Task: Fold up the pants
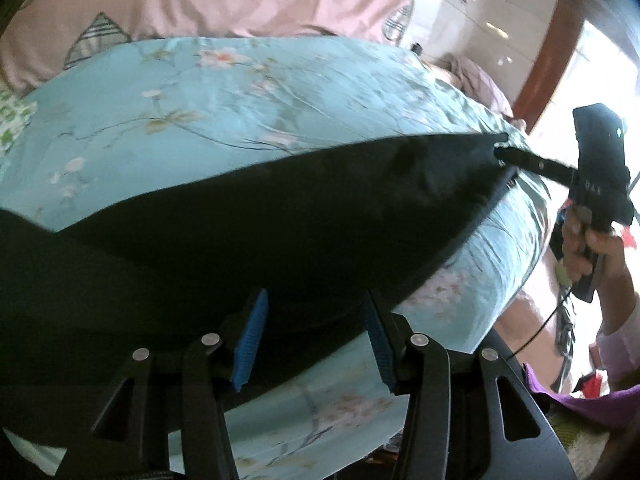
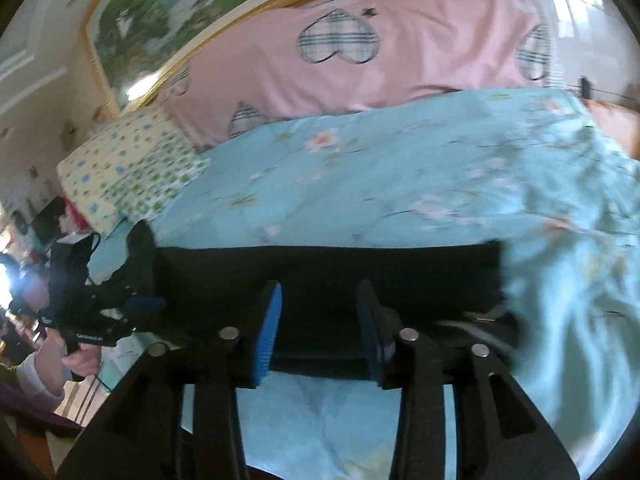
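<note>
Black pants [image 1: 248,216] lie spread on a light blue floral bedspread [image 1: 180,92]. In the left wrist view my left gripper [image 1: 316,336] is open, its blue pads either side of the pants' near edge. My right gripper [image 1: 502,146] shows at the right, its fingers at the pants' far corner. In the right wrist view the right gripper [image 2: 320,324] is open with blue pads over the edge of the pants [image 2: 328,268]. The left gripper [image 2: 140,304] shows at the left, at the pants' other corner.
A pink quilt with plaid hearts [image 2: 400,60] lies at the back of the bed. A pillow with green and blue print [image 2: 132,164] is at the left. A framed picture [image 2: 180,20] hangs on the wall. A wooden door frame [image 1: 548,48] stands at the right.
</note>
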The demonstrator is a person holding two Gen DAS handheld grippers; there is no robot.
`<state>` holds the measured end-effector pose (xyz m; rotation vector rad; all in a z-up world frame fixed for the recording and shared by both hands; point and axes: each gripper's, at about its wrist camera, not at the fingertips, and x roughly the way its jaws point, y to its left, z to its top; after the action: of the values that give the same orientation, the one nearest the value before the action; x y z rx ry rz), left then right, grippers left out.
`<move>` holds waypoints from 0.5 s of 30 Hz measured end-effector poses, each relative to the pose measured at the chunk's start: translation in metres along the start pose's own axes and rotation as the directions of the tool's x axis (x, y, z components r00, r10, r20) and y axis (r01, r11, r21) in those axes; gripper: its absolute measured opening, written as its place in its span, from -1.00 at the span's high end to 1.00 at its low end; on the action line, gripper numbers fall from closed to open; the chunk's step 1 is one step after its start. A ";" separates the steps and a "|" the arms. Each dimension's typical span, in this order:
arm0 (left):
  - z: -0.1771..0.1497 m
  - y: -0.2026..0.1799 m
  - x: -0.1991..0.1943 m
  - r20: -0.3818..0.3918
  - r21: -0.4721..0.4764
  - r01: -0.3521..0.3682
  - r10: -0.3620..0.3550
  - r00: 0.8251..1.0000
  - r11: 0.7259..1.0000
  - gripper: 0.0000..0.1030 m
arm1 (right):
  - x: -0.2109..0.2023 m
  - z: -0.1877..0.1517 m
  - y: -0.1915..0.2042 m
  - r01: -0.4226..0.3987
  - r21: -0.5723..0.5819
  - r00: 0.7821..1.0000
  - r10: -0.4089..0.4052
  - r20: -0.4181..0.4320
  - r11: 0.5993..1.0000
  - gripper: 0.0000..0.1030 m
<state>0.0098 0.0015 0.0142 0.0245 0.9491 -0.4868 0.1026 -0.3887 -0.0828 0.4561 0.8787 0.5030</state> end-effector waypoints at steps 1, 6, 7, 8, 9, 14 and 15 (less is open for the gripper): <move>0.000 0.006 -0.004 0.009 -0.014 -0.010 0.011 1.000 1.000 -0.03 | 0.009 0.001 0.007 -0.024 0.000 1.000 0.023 -0.011 1.000 0.20; -0.004 0.039 -0.026 0.045 -0.095 -0.046 0.050 0.998 0.994 -0.11 | 0.041 0.000 0.037 -0.114 -0.002 0.992 0.114 -0.054 0.993 0.13; -0.005 0.047 -0.031 0.051 -0.115 -0.055 0.061 0.997 0.992 -0.12 | 0.047 0.000 0.042 -0.134 0.000 0.989 0.133 -0.062 0.991 0.11; -0.006 0.055 -0.035 0.058 -0.134 -0.063 0.071 0.996 0.989 -0.12 | 0.051 -0.001 0.047 -0.149 0.004 0.987 0.148 -0.069 0.989 0.09; -0.007 0.064 -0.041 0.065 -0.154 -0.069 0.079 0.995 0.986 -0.12 | 0.056 0.000 0.052 -0.165 0.008 0.983 0.165 -0.075 0.986 0.09; -0.010 0.111 -0.070 0.105 -0.254 -0.106 0.137 0.985 0.961 -0.17 | 0.081 0.004 0.080 -0.243 0.005 0.964 0.242 -0.109 0.970 0.08; -0.011 0.119 -0.075 0.111 -0.268 -0.114 0.148 0.983 0.957 -0.17 | 0.086 0.005 0.086 -0.257 0.001 0.959 0.255 -0.120 0.967 0.08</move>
<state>0.0140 0.1399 0.0438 -0.1797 0.8708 -0.2341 0.1336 -0.2710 -0.0835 0.5341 0.9357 0.7804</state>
